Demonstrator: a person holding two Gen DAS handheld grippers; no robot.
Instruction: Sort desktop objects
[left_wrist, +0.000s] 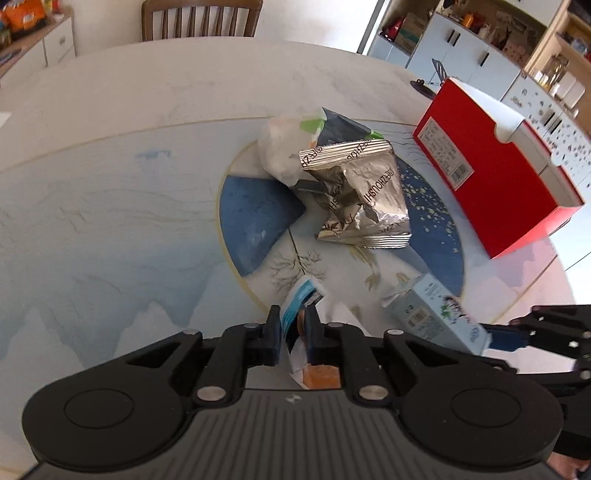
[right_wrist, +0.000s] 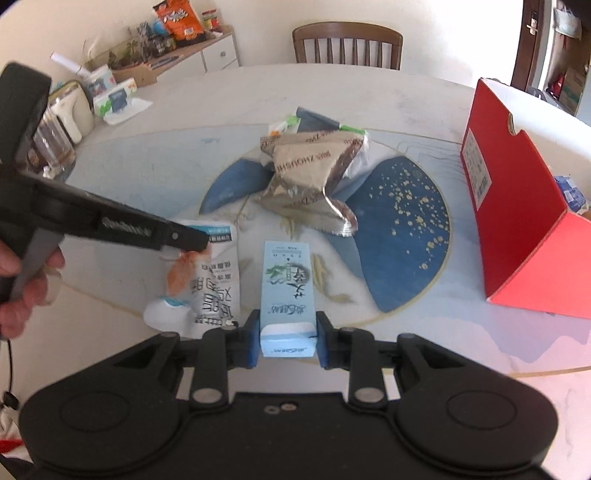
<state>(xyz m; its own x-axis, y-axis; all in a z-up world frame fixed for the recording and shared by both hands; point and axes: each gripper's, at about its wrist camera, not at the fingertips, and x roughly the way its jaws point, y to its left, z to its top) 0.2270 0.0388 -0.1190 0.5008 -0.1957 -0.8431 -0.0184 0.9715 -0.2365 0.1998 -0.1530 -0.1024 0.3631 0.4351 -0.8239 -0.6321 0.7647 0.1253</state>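
Observation:
My left gripper (left_wrist: 293, 332) is shut on a white snack packet with blue and orange print (left_wrist: 295, 314), held above the table; it also shows in the right wrist view (right_wrist: 207, 280), with the left gripper (right_wrist: 192, 240) clamped on its top edge. My right gripper (right_wrist: 286, 338) is shut on a light blue carton (right_wrist: 288, 291), which also shows in the left wrist view (left_wrist: 439, 314). A crumpled silver foil bag (left_wrist: 362, 192) (right_wrist: 306, 184) lies on other wrappers at the table's middle. A red box (left_wrist: 495, 166) (right_wrist: 517, 221) stands open at the right.
The round table (left_wrist: 110, 184) has a blue painted centre. A white bag (left_wrist: 277, 147) and a dark packet lie under the foil bag. A wooden chair (right_wrist: 347, 44) stands at the far side. A sideboard with snacks and tissue packs (right_wrist: 122, 88) is at the far left.

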